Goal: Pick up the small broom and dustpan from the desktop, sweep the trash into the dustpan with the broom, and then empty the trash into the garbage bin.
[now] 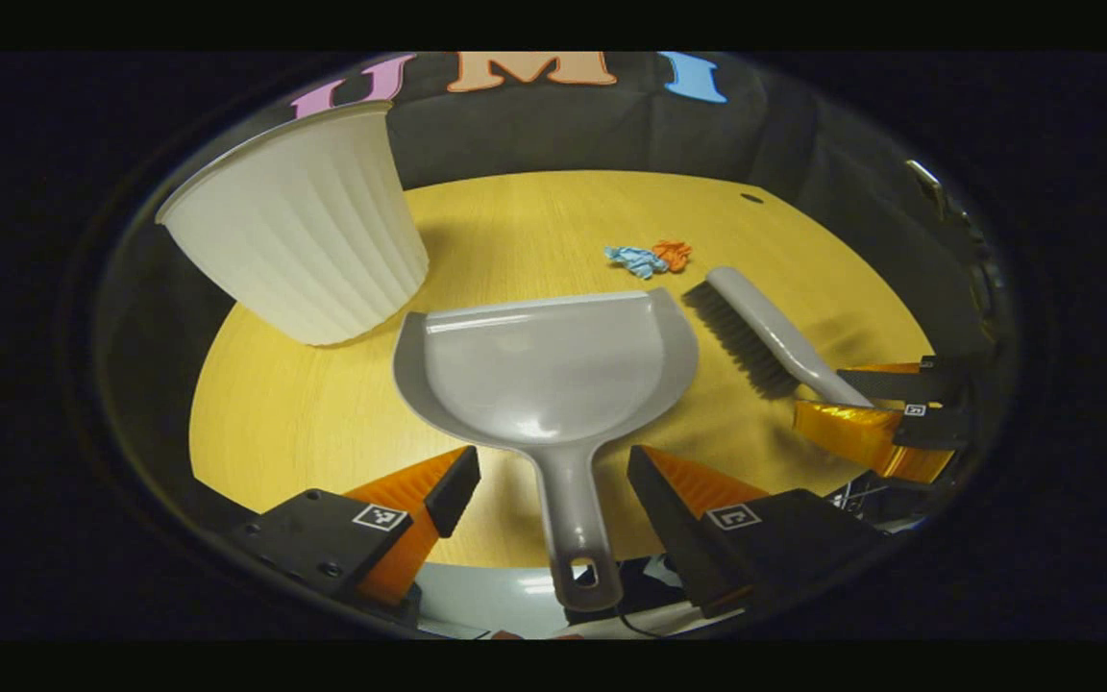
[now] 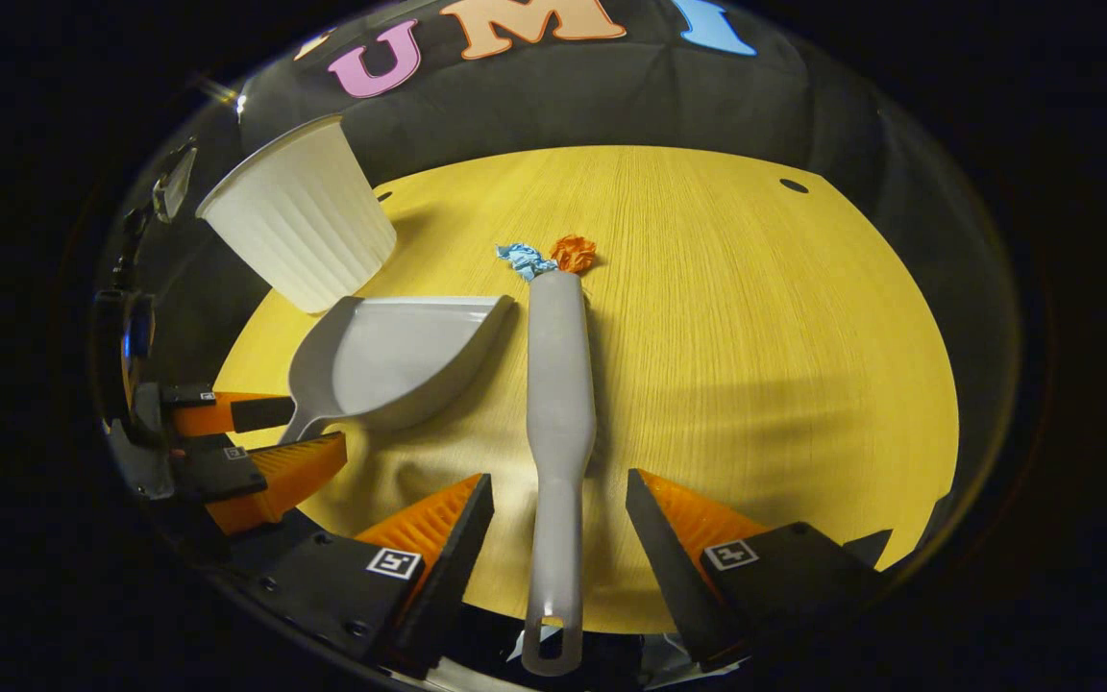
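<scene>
Grey dustpan (image 1: 553,370) lies flat on the wooden desktop (image 1: 323,413), its handle between the spread fingers of the left gripper (image 1: 553,481). Right gripper (image 2: 558,500) straddles the broom (image 2: 558,384) handle, open too. Crumpled trash (image 2: 549,257) sits far; white bin (image 1: 299,221) far left.

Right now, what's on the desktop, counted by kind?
Dustpan: 1
Broom: 1
Garbage bin: 1
Crumpled paper scraps: 2, one blue, one orange
Total: 5
</scene>
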### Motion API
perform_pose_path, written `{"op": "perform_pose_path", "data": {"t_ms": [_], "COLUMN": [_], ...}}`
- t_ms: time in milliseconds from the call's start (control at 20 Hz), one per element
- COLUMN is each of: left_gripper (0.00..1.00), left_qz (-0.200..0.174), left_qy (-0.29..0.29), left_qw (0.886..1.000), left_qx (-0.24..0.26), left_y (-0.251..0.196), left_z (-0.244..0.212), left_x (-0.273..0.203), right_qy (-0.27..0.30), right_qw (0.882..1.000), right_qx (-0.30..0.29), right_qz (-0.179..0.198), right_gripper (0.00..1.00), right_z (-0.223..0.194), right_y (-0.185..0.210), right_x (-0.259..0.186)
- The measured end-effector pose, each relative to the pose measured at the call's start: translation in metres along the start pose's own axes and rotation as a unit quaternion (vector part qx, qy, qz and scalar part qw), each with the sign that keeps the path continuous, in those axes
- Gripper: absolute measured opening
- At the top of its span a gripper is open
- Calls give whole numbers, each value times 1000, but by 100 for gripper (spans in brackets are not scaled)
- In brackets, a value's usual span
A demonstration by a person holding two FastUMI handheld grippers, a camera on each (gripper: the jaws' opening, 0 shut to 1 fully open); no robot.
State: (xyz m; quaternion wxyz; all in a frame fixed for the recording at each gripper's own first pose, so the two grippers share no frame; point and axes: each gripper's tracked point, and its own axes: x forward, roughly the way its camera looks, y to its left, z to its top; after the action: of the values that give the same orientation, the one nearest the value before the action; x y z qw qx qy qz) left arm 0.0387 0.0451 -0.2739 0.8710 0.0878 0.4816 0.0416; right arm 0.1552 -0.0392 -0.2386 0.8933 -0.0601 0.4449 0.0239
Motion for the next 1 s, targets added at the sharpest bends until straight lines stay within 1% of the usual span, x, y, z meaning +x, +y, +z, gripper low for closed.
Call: {"op": "perform_pose_path", "data": {"t_ms": [50, 100, 150, 200, 250, 300, 350, 400, 450, 500, 550, 650, 700, 750, 900, 1000], "left_gripper": [96, 96, 95, 95, 88, 83, 71, 65, 51, 44, 36, 31, 32, 30, 29, 29], "left_qz": [7, 10, 11, 13, 9, 5, 1, -1, -7, -5, -4, -7, -9, -12, -23, -29], "left_qy": [9, 17, 29, 39, 45, 52, 56, 62, 68, 76, 76, 65, 64, 62, 57, 46], "left_qw": [1000, 1000, 999, 999, 999, 998, 998, 998, 997, 997, 997, 998, 998, 998, 998, 999], "left_qx": [0, -3, -8, -13, -20, -26, -29, -27, -25, -26, -23, -19, -19, -18, -1, 3], "left_y": [4, 6, 6, 7, 6, 4, 2, 2, -1, -2, 0, 0, 1, 1, 3, 8], "left_z": [-4, -5, -8, -11, -14, -17, -19, -21, -23, -27, -27, -25, -25, -25, -25, -21], "left_x": [3, 7, 11, 15, 19, 20, 22, 22, 22, 23, 24, 25, 25, 24, 24, 23], "right_qy": [3, 8, 15, 21, 27, 30, 34, 38, 41, 43, 48, 47, 47, 46, 46, 35], "right_qw": [1000, 1000, 1000, 1000, 1000, 999, 999, 999, 999, 999, 999, 999, 999, 999, 999, 999], "right_qx": [-2, -3, -5, -8, -9, -11, -13, -13, -10, -10, -8, -14, -14, -15, -18, -16], "right_qz": [-2, -2, -3, 0, 0, -2, -3, -3, -4, -4, -4, -2, -1, 0, 1, 3], "right_gripper": [89, 89, 80, 82, 82, 72, 58, 59, 41, 36, 29, 25, 24, 22, 20, 19], "right_z": [0, 1, 0, 0, -1, -2, -2, -3, -5, -4, -5, -3, -3, -3, -2, 4], "right_y": [-1, 0, 1, 1, 2, 2, 2, 1, 0, -2, -1, -2, -2, -2, -5, -8], "right_x": [1, 2, 5, 7, 8, 10, 10, 11, 15, 17, 12, 12, 12, 12, 11, 5]}}
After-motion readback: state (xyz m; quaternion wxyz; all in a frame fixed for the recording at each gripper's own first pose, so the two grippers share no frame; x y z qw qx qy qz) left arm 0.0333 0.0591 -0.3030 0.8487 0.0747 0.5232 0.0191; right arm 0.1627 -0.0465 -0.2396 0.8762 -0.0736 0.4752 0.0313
